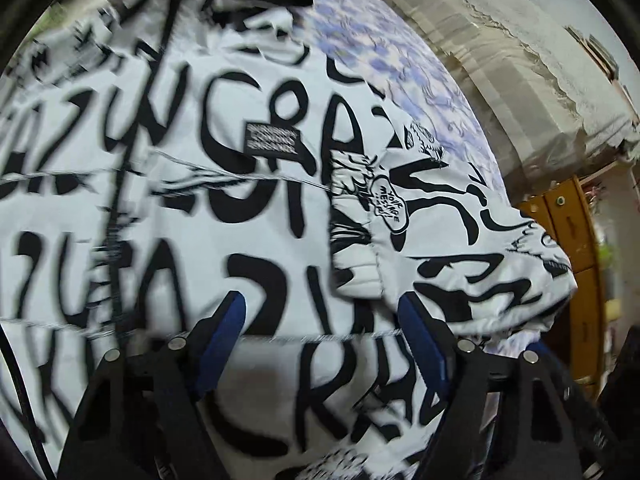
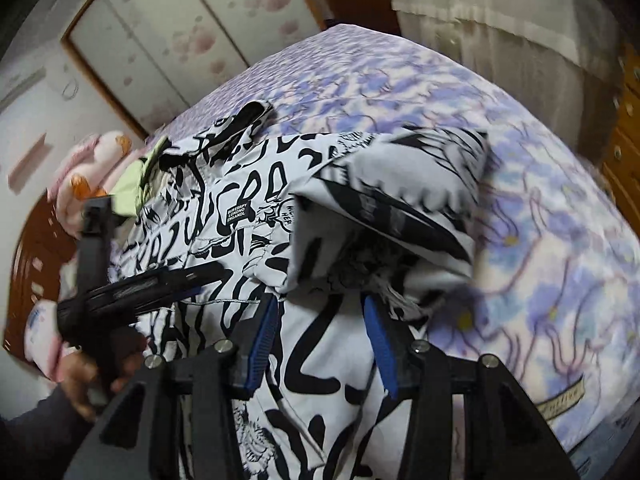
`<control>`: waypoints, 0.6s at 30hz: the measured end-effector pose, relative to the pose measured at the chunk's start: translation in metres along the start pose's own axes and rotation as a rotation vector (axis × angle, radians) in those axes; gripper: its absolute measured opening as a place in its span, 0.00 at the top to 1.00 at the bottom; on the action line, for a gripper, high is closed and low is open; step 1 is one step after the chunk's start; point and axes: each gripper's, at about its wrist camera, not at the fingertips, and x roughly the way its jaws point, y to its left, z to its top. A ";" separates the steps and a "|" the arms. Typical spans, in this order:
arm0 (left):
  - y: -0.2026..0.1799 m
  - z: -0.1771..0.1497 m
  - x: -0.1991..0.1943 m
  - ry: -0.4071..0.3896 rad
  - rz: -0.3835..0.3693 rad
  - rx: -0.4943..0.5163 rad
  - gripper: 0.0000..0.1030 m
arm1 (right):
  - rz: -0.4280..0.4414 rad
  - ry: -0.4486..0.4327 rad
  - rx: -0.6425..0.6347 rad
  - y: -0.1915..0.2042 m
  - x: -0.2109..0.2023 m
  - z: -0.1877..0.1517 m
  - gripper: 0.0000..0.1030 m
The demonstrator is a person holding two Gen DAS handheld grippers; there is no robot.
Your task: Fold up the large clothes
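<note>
A large white jacket with black graffiti lettering (image 1: 240, 200) lies on a bed and fills the left wrist view. It also shows in the right wrist view (image 2: 248, 208). A sleeve (image 1: 440, 240) is folded over its right side; the same sleeve (image 2: 400, 200) bulges up in the right wrist view. My left gripper (image 1: 320, 312) is open just above the jacket body. It also shows from the side in the right wrist view (image 2: 168, 280). My right gripper (image 2: 320, 312) is open over the jacket, below the folded sleeve. Neither holds fabric.
The bed has a purple floral bedspread (image 2: 540, 240). A pink plush toy (image 2: 92, 168) and pale green cloth (image 2: 136, 188) lie at the jacket's far side. A wooden cabinet (image 1: 576, 240) stands to the right. A covered white furniture piece (image 1: 500, 60) stands beyond the bed.
</note>
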 end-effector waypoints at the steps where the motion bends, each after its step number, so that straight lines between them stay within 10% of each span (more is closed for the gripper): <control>1: -0.001 0.002 0.007 0.016 -0.013 -0.008 0.26 | 0.011 -0.002 0.015 -0.003 -0.001 -0.001 0.56; 11: -0.022 0.030 0.057 0.070 0.018 -0.006 0.26 | 0.022 -0.017 0.015 -0.001 -0.007 -0.015 0.56; 13: -0.030 0.036 0.060 0.079 0.028 0.003 0.43 | 0.015 -0.019 0.009 -0.001 -0.008 -0.018 0.56; 14: -0.036 0.039 0.061 0.088 0.039 0.018 0.74 | 0.013 -0.019 0.009 -0.001 -0.008 -0.019 0.56; 18: -0.072 0.053 0.055 0.060 0.140 0.117 0.87 | -0.002 -0.013 0.017 -0.004 -0.008 -0.021 0.56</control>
